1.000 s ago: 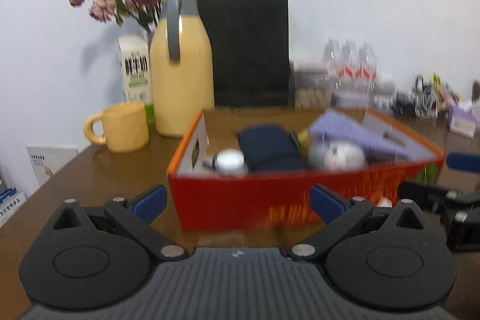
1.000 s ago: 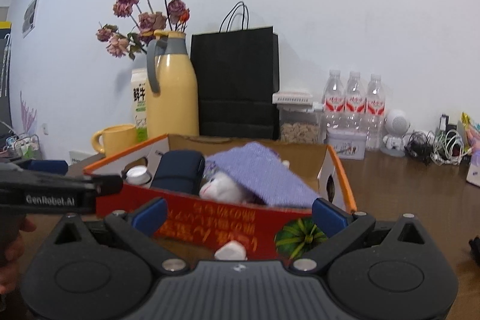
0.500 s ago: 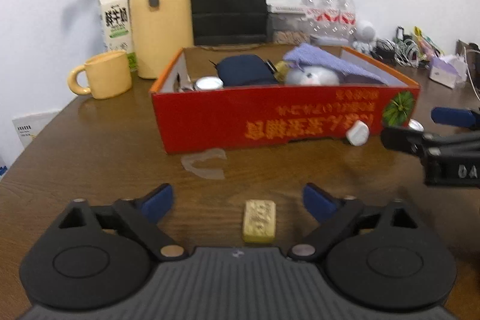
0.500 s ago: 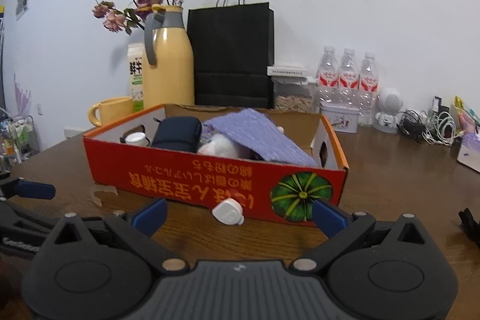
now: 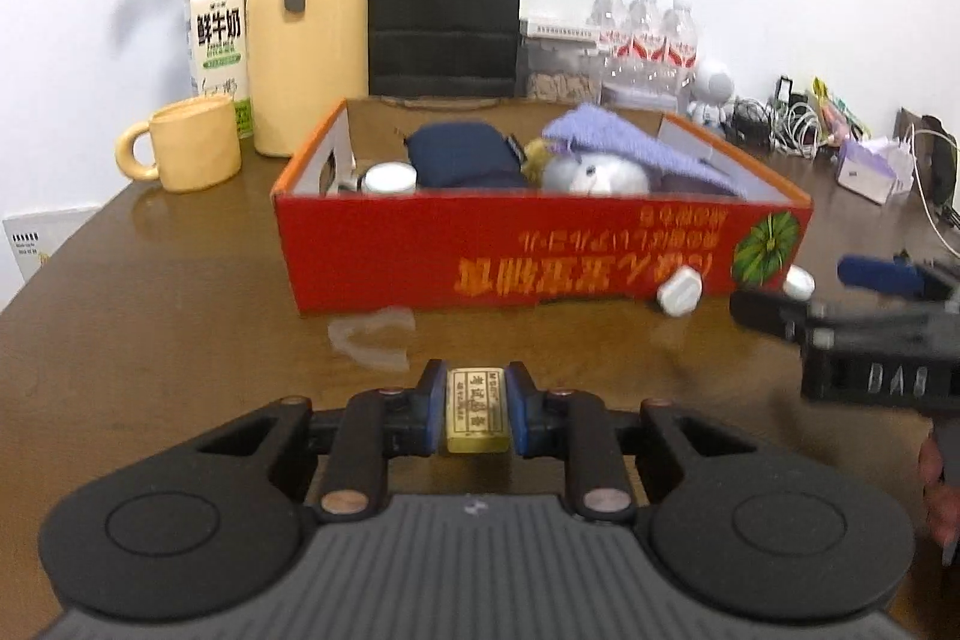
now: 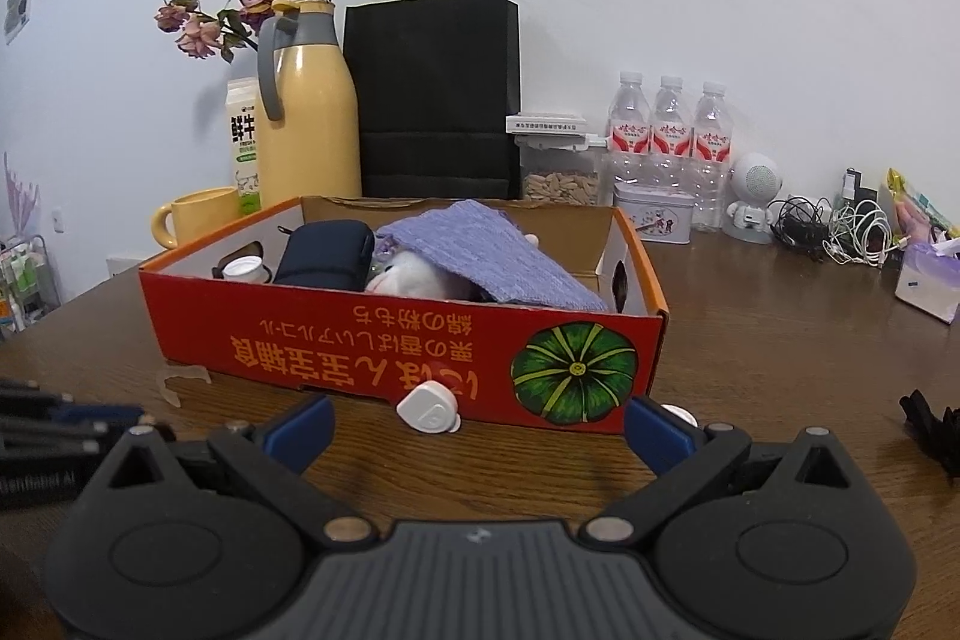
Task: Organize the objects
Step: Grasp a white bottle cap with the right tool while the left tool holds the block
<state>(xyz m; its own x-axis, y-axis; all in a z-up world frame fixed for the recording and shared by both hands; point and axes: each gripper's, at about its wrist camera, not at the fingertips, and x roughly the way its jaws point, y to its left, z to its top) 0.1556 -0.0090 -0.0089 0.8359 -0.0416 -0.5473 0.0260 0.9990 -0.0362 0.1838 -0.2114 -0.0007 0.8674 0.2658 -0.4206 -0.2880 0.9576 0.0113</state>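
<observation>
Between the blue pads of the left gripper [image 5: 477, 409], low on the brown table [image 5: 180, 316], lies a small gold bar [image 5: 477, 409] with stamped characters; the jaws are closing on it and the pads stand right against its two long sides. Just beyond it sits a clear plastic piece [image 5: 372, 337], and behind that the red cardboard box [image 5: 540, 244] with a green pumpkin printed on its front. Inside the box are a dark blue pouch [image 5: 462, 154], a white-lidded jar [image 5: 390, 178], a grey plush toy [image 5: 600, 175] and a purple cloth [image 5: 636, 148] draped over it. Against the box front lies a white earbud case [image 6: 427, 407]. The right gripper [image 6: 477, 430] hovers near that case with its jaws wide apart and nothing between them. Farther back stand a yellow mug [image 5: 189, 142], a yellow jug [image 5: 306, 22] with dried flowers, a milk carton [image 5: 219, 40], a black paper bag [image 6: 432, 100] and three water bottles [image 6: 669, 142].
</observation>
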